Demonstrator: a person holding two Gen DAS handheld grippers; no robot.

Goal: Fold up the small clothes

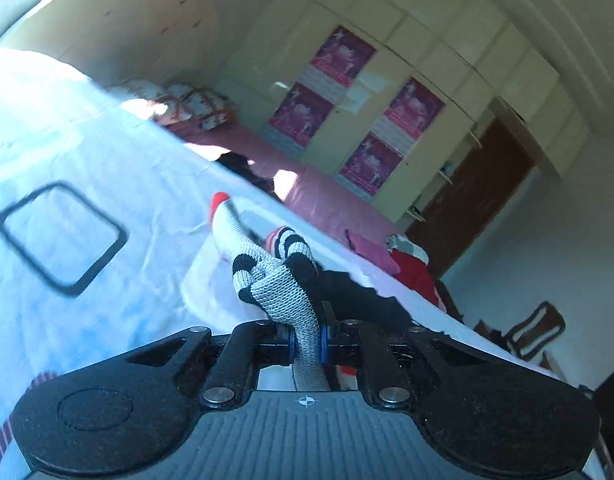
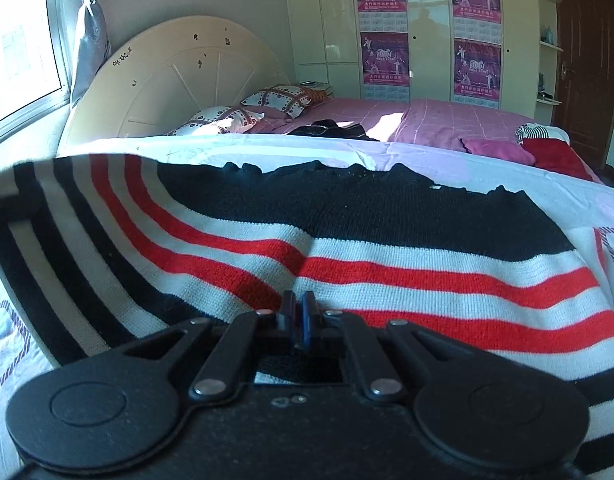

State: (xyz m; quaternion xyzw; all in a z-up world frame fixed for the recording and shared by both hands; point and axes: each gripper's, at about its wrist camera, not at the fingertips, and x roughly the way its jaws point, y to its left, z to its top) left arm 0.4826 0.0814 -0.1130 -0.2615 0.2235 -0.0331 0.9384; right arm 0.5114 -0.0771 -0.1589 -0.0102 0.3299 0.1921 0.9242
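Observation:
A knitted garment with black, white and red stripes [image 2: 347, 240] lies spread on the white sheet [image 2: 267, 148] in the right wrist view. My right gripper [image 2: 299, 320] is shut on its near edge, the cloth rising just past the fingers. In the left wrist view my left gripper [image 1: 307, 340] is shut on a bunched part of the same striped knit [image 1: 275, 280], which is lifted and twisted in front of the fingers. A red-tipped end of the garment [image 1: 221, 204] sticks up beyond it.
A white sheet with a black rounded square mark [image 1: 59, 236] covers the work surface. Behind it is a pink bed [image 2: 427, 120] with pillows [image 2: 275, 98], dark clothes [image 2: 327, 128], and pink and red clothes [image 2: 547, 152]. A wardrobe with posters [image 2: 387, 24] and a door stand behind.

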